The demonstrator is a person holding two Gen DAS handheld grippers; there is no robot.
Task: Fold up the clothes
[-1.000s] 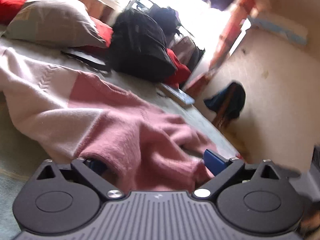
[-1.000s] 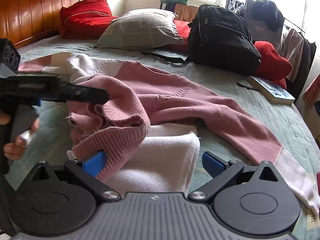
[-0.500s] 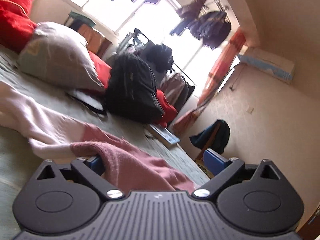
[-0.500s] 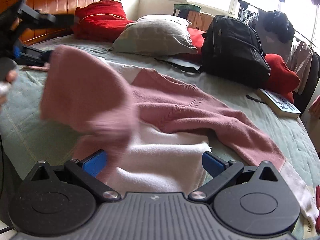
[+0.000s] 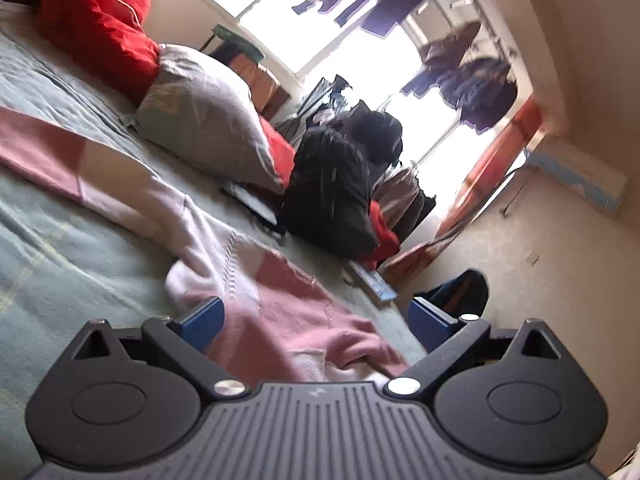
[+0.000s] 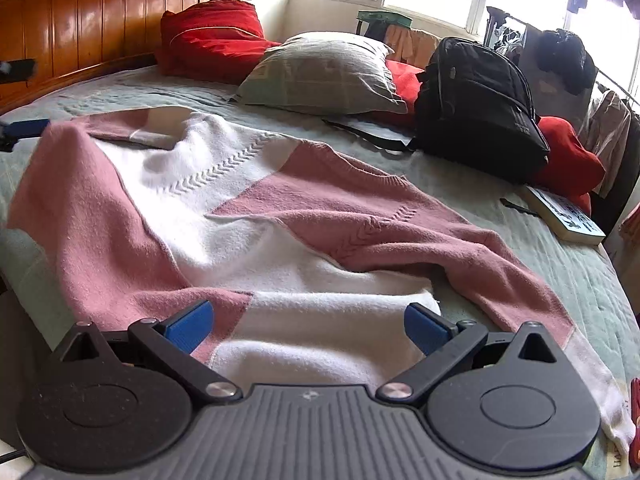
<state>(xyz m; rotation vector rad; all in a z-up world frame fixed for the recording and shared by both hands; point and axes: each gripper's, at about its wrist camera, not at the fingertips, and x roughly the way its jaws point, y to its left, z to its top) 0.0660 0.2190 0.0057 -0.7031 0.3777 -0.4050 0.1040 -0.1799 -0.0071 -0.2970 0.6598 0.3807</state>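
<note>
While the pink and white sweater (image 6: 248, 216) lies spread flat on the green bedspread (image 6: 580, 264), both the left gripper (image 5: 316, 320) and right gripper (image 6: 308, 324) gape wide, grasping nothing. Beyond: grey pillow (image 6: 324, 74), black backpack (image 6: 480, 108), book (image 6: 568, 216) near the right sleeve.

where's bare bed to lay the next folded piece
Bare green bedspread lies between the wooden headboard and the pink-and-white knit sweater, and right of its pink sleeve. Crowded far side: grey pillow, black backpack, book.
</note>
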